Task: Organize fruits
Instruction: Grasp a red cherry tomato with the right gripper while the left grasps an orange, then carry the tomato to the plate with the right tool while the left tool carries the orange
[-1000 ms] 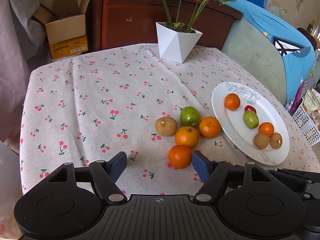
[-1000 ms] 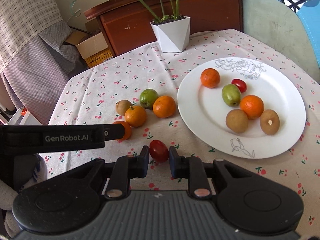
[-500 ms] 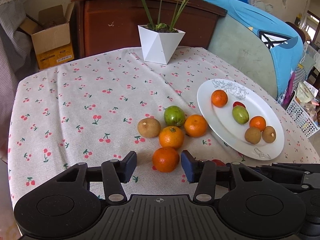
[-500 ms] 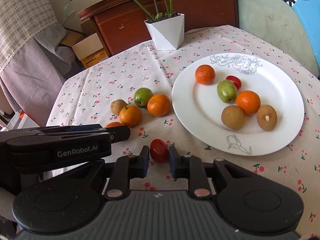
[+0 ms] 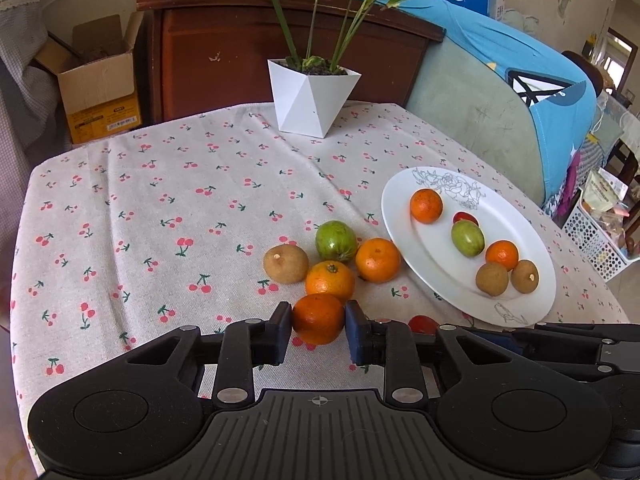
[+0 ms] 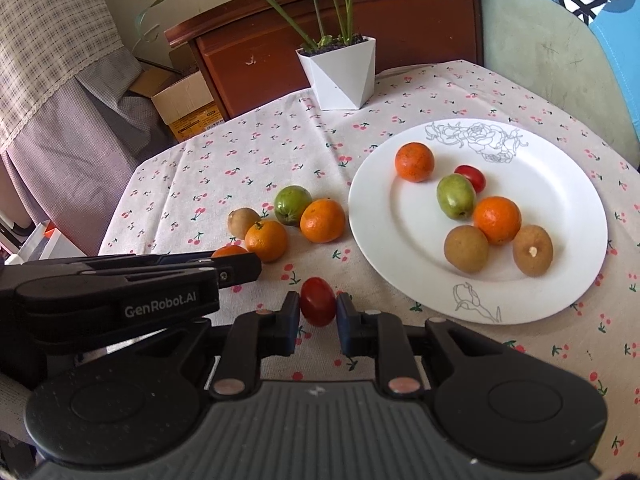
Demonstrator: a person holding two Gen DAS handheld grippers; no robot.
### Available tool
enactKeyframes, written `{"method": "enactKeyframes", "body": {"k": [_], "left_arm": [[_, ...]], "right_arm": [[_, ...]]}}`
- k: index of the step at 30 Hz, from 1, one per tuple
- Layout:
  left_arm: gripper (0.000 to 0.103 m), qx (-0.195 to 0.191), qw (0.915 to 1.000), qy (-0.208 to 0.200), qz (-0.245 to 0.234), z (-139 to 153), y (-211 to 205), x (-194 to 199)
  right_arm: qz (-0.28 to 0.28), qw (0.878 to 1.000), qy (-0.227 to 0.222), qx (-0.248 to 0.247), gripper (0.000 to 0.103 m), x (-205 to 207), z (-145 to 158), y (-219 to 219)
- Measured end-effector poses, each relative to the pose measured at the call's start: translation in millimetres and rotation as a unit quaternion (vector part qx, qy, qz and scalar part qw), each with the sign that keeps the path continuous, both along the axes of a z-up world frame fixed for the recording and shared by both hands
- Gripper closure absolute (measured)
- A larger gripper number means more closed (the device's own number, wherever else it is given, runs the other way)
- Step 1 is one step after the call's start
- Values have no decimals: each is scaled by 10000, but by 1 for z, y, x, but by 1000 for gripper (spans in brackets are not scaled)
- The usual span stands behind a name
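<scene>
Fruits are roughly half sorted: six sitting on the white plate, four waiting loose beside it. I'm pinching the nearest orange with my left gripper and the cherry tomato with my right gripper; the plate's near half is offering room.

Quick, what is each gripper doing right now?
Left gripper: closed on the orange.
Right gripper: closed on the red cherry tomato.
</scene>
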State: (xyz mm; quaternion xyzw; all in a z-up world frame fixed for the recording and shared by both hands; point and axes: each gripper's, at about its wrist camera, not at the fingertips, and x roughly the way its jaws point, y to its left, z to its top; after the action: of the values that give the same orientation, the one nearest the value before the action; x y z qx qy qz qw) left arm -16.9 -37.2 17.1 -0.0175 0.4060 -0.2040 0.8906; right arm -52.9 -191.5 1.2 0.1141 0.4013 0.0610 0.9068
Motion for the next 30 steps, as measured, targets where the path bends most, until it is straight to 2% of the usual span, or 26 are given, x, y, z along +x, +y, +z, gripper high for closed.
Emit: {"method": "enactKeyframes", "body": {"k": [10, 22, 30], "left_arm": [[77, -231, 9995, -192, -29, 19, -9, 1], [77, -539, 9979, -303, -166, 33, -42, 4], [77, -572, 9975, -265, -331, 29, -69, 8]], "right_arm": [[-431, 9984, -336, 146, 83, 3, 22, -26], [-924, 9931, -667, 284, 84, 0, 44, -63], [-1412, 9871, -611, 442, 83, 4, 41, -101]]}}
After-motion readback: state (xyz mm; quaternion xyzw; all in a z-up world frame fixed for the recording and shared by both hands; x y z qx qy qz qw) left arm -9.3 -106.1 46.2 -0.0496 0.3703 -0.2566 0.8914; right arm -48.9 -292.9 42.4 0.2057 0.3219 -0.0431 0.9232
